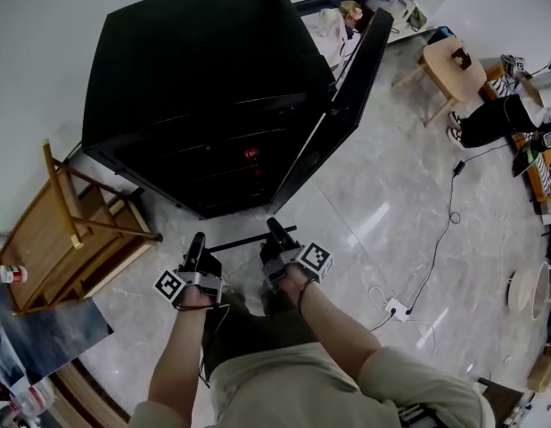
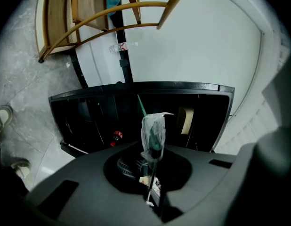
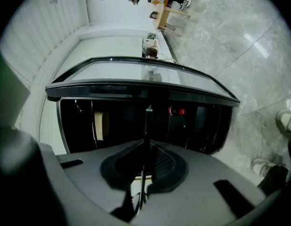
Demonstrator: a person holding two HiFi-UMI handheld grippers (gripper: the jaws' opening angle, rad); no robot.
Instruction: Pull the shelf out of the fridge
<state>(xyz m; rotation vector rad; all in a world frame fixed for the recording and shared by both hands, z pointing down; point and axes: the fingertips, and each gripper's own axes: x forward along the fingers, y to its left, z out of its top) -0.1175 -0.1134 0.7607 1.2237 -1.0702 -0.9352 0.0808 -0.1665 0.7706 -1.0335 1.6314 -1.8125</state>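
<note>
Black and glossy, the fridge (image 1: 204,87) stands with its door (image 1: 351,78) swung wide in the head view. Just in front of its opening the shelf (image 1: 253,239) shows as a single thin dark bar over the pale floor (image 1: 382,203). The left gripper (image 1: 198,242) takes one end of it and the right gripper (image 1: 275,232) the other.

Only the gripper views show the grips themselves. In the left gripper view the jaws are pinched together on the shelf's thin, greenish edge, where a crumpled scrap of clear film (image 2: 154,128) clings. In the right gripper view the jaws are likewise clamped on the plate, seen edge-on as a dark line.

Both of these views look into the dark cabinet and pick out a small red item (image 2: 117,135), which the head view gives only as a speck. Whether the shelf's rear edge has left the cabinet cannot be told. The head view alone takes in the whole wooden chair (image 1: 70,239) beside the fridge.
</note>
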